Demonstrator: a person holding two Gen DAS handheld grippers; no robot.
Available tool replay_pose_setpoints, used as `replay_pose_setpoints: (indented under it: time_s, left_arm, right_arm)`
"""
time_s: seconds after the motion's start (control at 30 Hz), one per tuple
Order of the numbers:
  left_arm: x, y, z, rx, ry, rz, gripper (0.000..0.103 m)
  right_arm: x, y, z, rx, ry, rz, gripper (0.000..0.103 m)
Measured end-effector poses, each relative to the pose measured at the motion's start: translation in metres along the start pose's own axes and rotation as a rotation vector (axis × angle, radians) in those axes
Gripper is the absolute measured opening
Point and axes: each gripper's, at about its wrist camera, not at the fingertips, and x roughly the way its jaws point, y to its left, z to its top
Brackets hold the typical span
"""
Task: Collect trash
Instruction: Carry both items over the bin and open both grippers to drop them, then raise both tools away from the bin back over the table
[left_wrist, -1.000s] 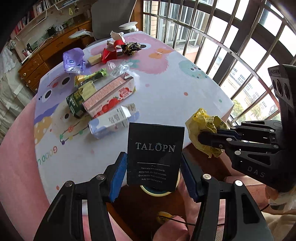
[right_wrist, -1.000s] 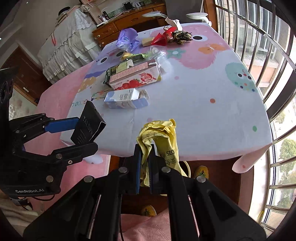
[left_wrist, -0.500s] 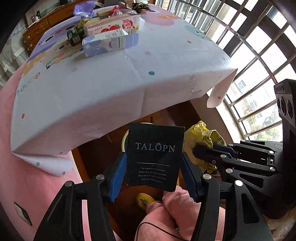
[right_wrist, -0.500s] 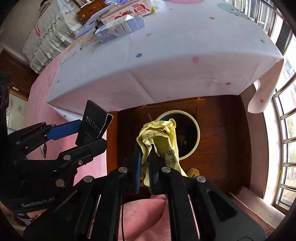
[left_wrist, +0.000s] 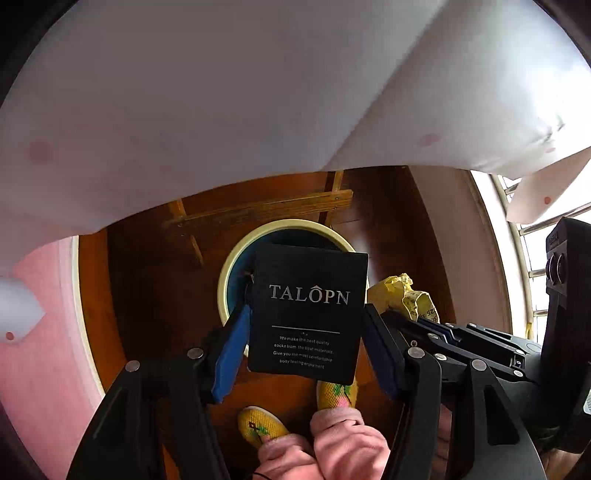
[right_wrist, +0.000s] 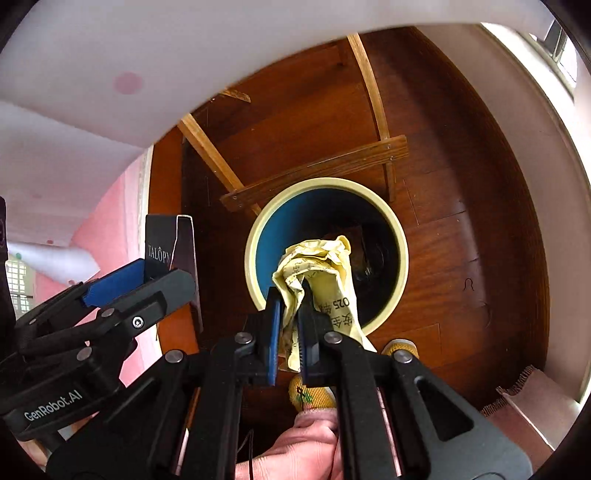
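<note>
Both tools loaded, poised over the bin under the tabletop.

Left tool (left_wrist: 306, 332) clamps a flat black "TALOPN" card packet (left_wrist: 308, 312) upright by its side edges; right tool (right_wrist: 290, 328) pinches a crumpled yellow paper wrapper (right_wrist: 317, 273). Each hangs above the round cream-rimmed blue waste bin (right_wrist: 255, 258) on the wooden floor, presumably so a release drops it inside; the wrapper sits more squarely over the opening.

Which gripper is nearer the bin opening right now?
Right. The right gripper holds the yellow wrapper over the bin mouth. The left gripper, holding the black card, sits off the rim's left side.
</note>
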Motion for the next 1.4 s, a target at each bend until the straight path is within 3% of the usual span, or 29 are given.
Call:
replay_pose_setpoints:
  time_s: [0.07,0.13,0.2,0.23,0.27,0.5,0.67,1.03,1.4]
  left_arm:
    - [0.017,0.004,-0.002,-0.013,-0.001,0.004,0.066]
    - [0.03,0.008,-0.005,-0.023,-0.006,0.026,0.082]
    - [0.037,0.016,-0.004,-0.043,-0.009,0.04,0.091]
    - [0.039,0.019,-0.006,-0.054,-0.007,0.045,0.092]
    - [0.039,0.022,-0.007,-0.063,-0.011,0.054,0.092]
    - [0.008,0.032,0.003,-0.066,-0.047,0.082,0.092]
    - [-0.038,0.028,0.001,-0.08,-0.086,0.092,0.092]
    - [-0.2,0.01,0.012,-0.077,-0.206,0.107,0.092]
    - [-0.363,-0.001,0.029,-0.007,-0.397,0.094,0.092]
  right_arm:
    - [0.016,-0.007,0.005,0.001,0.0,-0.014,0.009]
    - [0.027,-0.012,0.011,0.002,0.006,-0.024,0.016]
    - [0.033,-0.017,0.015,0.011,0.014,-0.028,0.036]
    - [0.034,-0.019,0.017,0.015,0.013,-0.022,0.052]
    - [0.032,-0.021,0.019,0.018,0.007,-0.009,0.056]
    - [0.011,-0.009,0.025,-0.017,-0.044,-0.015,0.056]
    - [-0.028,0.009,0.031,-0.011,-0.067,-0.001,0.056]
    - [-0.168,0.072,0.028,-0.023,-0.136,0.024,0.056]
    - [-0.321,0.144,0.028,-0.083,-0.306,0.051,0.056]
